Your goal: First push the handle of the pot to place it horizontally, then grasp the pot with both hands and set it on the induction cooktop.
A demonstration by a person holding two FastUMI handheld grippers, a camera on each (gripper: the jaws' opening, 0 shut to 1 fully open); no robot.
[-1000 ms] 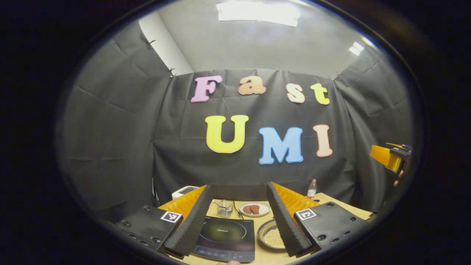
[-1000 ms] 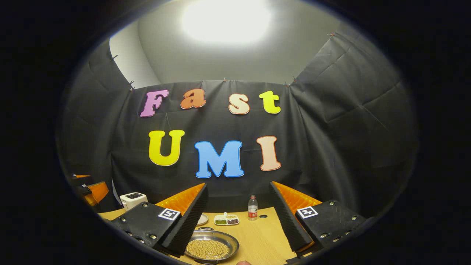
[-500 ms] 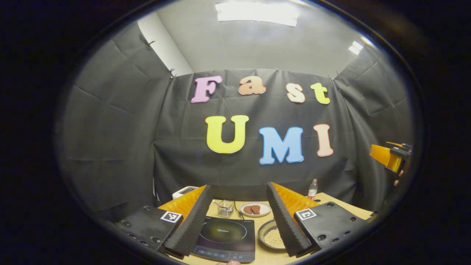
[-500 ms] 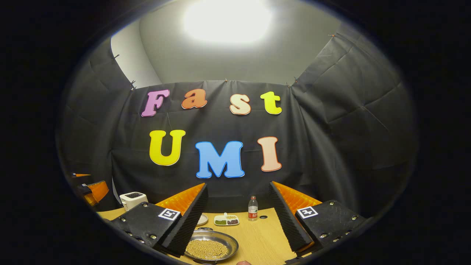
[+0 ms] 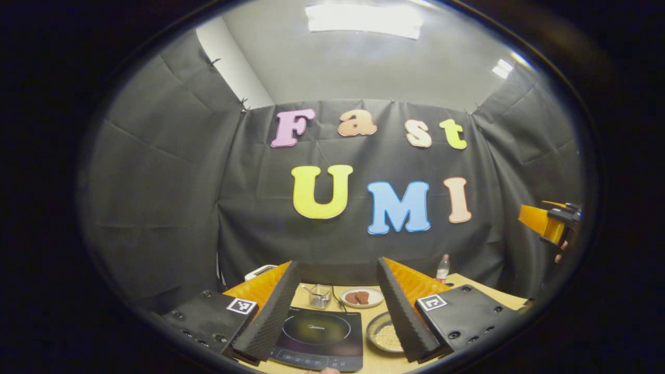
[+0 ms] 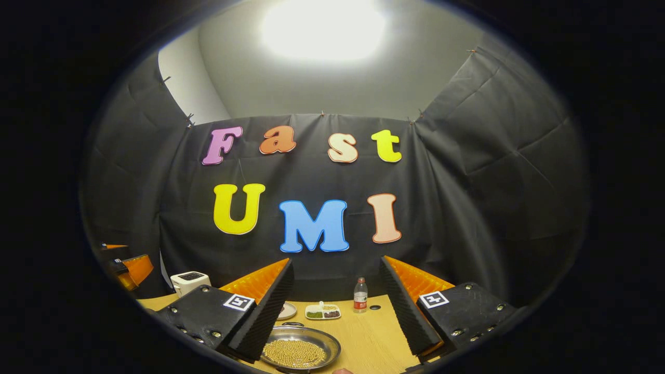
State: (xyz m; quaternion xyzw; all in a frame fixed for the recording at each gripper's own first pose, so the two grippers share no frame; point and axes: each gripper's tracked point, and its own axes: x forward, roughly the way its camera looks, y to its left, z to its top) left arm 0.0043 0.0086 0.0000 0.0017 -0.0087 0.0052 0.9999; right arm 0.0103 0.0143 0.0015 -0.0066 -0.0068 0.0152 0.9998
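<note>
Overhead, ceiling light (image 6: 323, 28); wooden table (image 6: 369, 337).

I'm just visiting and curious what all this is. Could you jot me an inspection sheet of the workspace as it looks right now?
Surface: wooden table, bare at the right.
Job's things: induction cooktop flat on the table; metal pot of pale beans beside it, not on it.
Clutter: plate of brown pieces, glass cup, bottle, divided dish, white appliance.
Grippers: left tongs and right tongs both open, above the table, holding nothing.
Cables: a dark cord behind the cooktop.
Surroundings: black cloth walls, ceiling light.
</note>
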